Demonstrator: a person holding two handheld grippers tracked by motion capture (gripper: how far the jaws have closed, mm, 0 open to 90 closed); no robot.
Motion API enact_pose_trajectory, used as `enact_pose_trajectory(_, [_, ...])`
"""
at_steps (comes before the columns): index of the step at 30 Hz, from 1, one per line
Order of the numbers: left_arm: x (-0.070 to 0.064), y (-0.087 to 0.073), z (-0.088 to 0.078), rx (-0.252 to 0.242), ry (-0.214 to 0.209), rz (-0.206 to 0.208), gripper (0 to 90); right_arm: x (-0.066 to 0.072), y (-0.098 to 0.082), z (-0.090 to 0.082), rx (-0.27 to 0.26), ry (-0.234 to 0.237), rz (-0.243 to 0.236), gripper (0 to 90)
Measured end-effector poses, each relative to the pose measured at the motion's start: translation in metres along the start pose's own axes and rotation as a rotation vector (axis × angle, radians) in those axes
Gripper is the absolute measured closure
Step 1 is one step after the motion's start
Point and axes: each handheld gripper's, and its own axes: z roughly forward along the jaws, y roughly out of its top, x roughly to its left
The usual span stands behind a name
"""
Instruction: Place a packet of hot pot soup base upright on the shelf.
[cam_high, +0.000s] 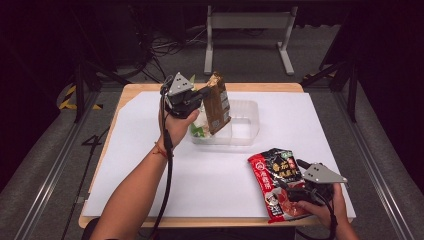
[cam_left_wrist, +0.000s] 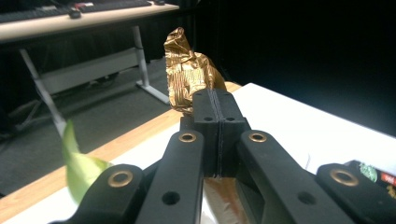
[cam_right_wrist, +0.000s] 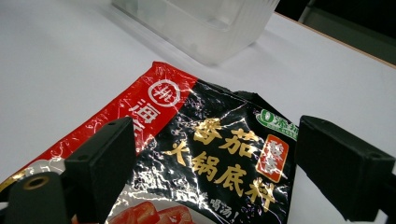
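**Gold pouch held above the tray, long axis near vertical**

Gold-brown foil pouch (cam_high: 217, 102) hangs from the left gripper (cam_high: 204, 94), jaws clamped flat together on its upper part; in the left gripper view the crinkled top (cam_left_wrist: 187, 74) sticks up past the closed tips. Pouch is tilted a little, bottom end down over the left half of the clear plastic tray (cam_high: 247, 125), just next to the green packet (cam_high: 196, 130) lying in there. I can't tell if the bottom end touches the tray floor.

Key relation: pouch is upright, tray is low and wide, so my read is it needs to tip flat along the tray's long side before release.

Right gripper (cam_high: 290, 187) sits near the front right corner of the table (cam_high: 150, 90), jaws spread wide on either side of the red-and-black sauce packet (cam_right_wrist: 205, 154), pads not pressing. That packet lies flat on the white sheet (cam_high: 200, 175), well clear of the tray. Left hand is the nearer one to the tray.
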Motion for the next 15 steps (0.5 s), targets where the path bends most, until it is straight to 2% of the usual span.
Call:
enact_pose_trajectory(4, [0.0, 0.002, 0.011, 0.019, 0.022, 0.004, 89.6, 0.001, 0.0, 0.001, 0.009, 0.004, -0.001, 13.4])
enact_pose_trajectory(6, [-0.002, 0.003, 0.016, 0.026, 0.055, 0.024, 89.6, 0.0, 0.0, 0.001, 0.009, 0.003, -0.002, 13.4])
enact_pose_trajectory(8, [-0.003, 0.002, 0.023, 0.035, 0.058, 0.014, 89.6, 0.0, 0.0, 0.001, 0.004, 0.002, 0.0, 13.4])
enact_pose_trajectory(10, [-0.006, -0.001, 0.031, 0.044, 0.076, 0.024, 89.5, 0.0, 0.0, 0.001, 0.006, 0.001, -0.002, 13.4])
enact_pose_trajectory(15, [-0.011, -0.004, 0.041, 0.031, 0.078, 0.007, 89.4, 0.003, 0.002, -0.002, -0.005, -0.006, -0.019, 13.2])
